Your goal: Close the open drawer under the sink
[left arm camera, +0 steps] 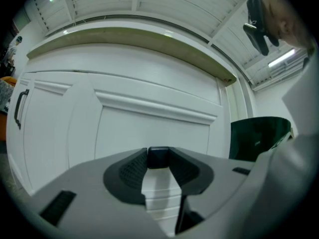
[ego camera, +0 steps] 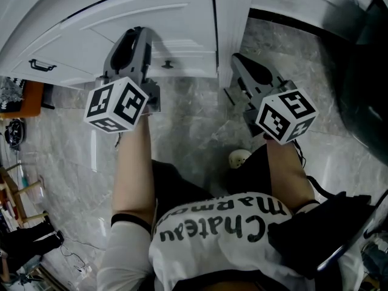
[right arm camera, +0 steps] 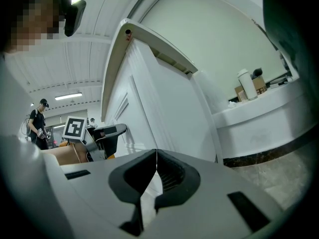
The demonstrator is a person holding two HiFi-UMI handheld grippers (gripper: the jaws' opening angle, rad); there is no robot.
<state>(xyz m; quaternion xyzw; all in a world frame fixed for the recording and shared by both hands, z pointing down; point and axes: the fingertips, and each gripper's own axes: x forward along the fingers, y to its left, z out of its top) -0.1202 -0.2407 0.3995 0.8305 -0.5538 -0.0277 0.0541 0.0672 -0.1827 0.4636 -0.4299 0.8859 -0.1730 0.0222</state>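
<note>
Left gripper: jaws closed in on a small dark block at the tips. It is possibly a drawer knob, but the view is too tight to be sure. Right gripper: jaws pressed together, nothing between them. White drawer front stands directly ahead of the left gripper. Black handle sits farther off, to that gripper's left. Well beyond the right gripper, to its right, a white bench.

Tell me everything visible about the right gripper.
The right gripper has a grey, plastic-looking body, black ribbed pads and a white cube with black square markers at its rear. Its jaws are together, with nothing between them. It points at the corner post of the white cabinet, above the marbled floor; whether it touches the cabinet cannot be told.
</note>
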